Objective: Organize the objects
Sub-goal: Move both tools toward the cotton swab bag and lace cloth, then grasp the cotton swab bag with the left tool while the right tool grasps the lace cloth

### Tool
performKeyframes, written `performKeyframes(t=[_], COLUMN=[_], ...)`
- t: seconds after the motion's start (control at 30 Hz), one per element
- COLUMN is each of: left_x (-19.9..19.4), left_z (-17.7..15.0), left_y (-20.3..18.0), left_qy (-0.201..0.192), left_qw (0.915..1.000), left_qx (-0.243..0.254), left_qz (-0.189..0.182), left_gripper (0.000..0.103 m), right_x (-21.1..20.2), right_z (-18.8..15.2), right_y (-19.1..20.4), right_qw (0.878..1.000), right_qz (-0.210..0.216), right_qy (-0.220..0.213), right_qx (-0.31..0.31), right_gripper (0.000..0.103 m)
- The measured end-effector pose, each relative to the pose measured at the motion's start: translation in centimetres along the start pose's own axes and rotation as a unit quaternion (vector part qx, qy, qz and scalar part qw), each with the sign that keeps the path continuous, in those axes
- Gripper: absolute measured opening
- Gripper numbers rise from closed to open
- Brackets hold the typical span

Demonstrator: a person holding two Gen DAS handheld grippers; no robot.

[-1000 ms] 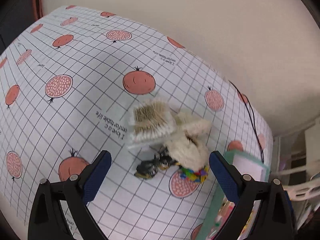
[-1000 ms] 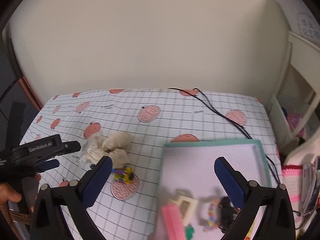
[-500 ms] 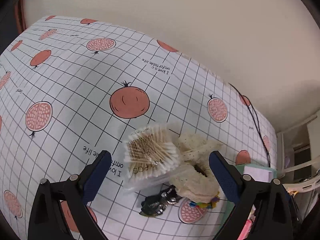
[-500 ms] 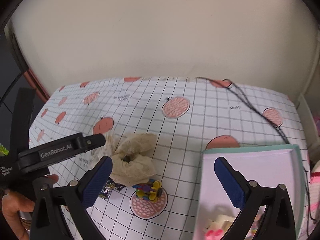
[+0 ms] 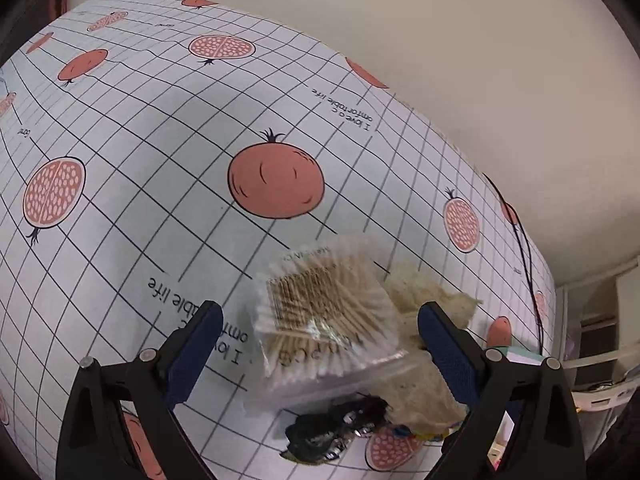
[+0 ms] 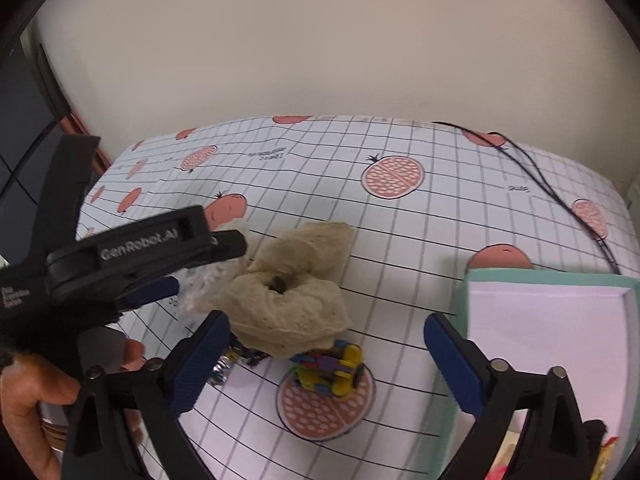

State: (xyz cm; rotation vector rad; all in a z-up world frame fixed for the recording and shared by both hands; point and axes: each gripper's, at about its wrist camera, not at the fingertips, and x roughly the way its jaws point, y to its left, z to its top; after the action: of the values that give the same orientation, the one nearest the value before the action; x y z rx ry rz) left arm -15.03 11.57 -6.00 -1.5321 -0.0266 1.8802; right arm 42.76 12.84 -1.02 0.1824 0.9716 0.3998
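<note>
That clear plastic box of wooden cotton swabs (image 5: pixel 326 320), sitting on the pomegranate-print tablecloth (image 5: pixel 160 128) against the cream lace scrunchie (image 6: pixel 292 292), looks light, stiff and probably slippery, so the wide-open left gripper (image 5: pixel 320 340) should pinch its flat sides, while the right gripper (image 6: pixel 326 356), jaws wide but just closing a little, holds nothing.

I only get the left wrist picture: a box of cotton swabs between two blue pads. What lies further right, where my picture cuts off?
Observer: A shallow tray with a mint-green rim and white floor lies on the tablecloth.
Visitor: And the coloured bits under the cream cloth?
Observer: A small toy car of coloured blocks, on a printed pomegranate.
Visitor: Is another gripper around?
Observer: Yes, the right gripper, open, aimed at that toy; its jaws have just been closing slightly, gripping nothing.
</note>
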Motion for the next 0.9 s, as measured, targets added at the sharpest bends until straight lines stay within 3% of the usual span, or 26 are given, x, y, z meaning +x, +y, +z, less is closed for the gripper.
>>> performKeyframes(t=[0.2, 0.27, 0.33, 0.53, 0.9], left_x=[0.6, 0.6, 0.6, 0.6, 0.1], left_z=[0.0, -0.1, -0.1, -0.3, -0.4], left_y=[0.3, 0.5, 0.5, 0.5, 1.0], left_qy=[-0.003, -0.005, -0.005, -0.009, -0.020], left_qw=[1.0000, 1.0000, 0.9999, 0.9999, 0.9996], left_qx=[-0.004, -0.007, -0.009, -0.007, -0.012], left_qz=[0.006, 0.005, 0.003, 0.011, 0.015], left_gripper=[0.091, 0.087, 0.077, 0.066, 0.058], right_x=[0.6, 0.7, 0.8, 0.7, -0.5], right_z=[0.2, 0.2, 0.1, -0.1, 0.0], right_y=[-0.1, -0.1, -0.3, -1.3, -2.1], right_qw=[1.000, 1.000, 1.000, 0.999, 0.996], right_qz=[0.014, 0.010, 0.020, 0.029, 0.055], right_qy=[0.000, 0.000, 0.005, 0.004, -0.016], right_qx=[0.012, 0.013, 0.021, 0.044, 0.069], right_gripper=[0.073, 0.051, 0.043, 0.010, 0.004])
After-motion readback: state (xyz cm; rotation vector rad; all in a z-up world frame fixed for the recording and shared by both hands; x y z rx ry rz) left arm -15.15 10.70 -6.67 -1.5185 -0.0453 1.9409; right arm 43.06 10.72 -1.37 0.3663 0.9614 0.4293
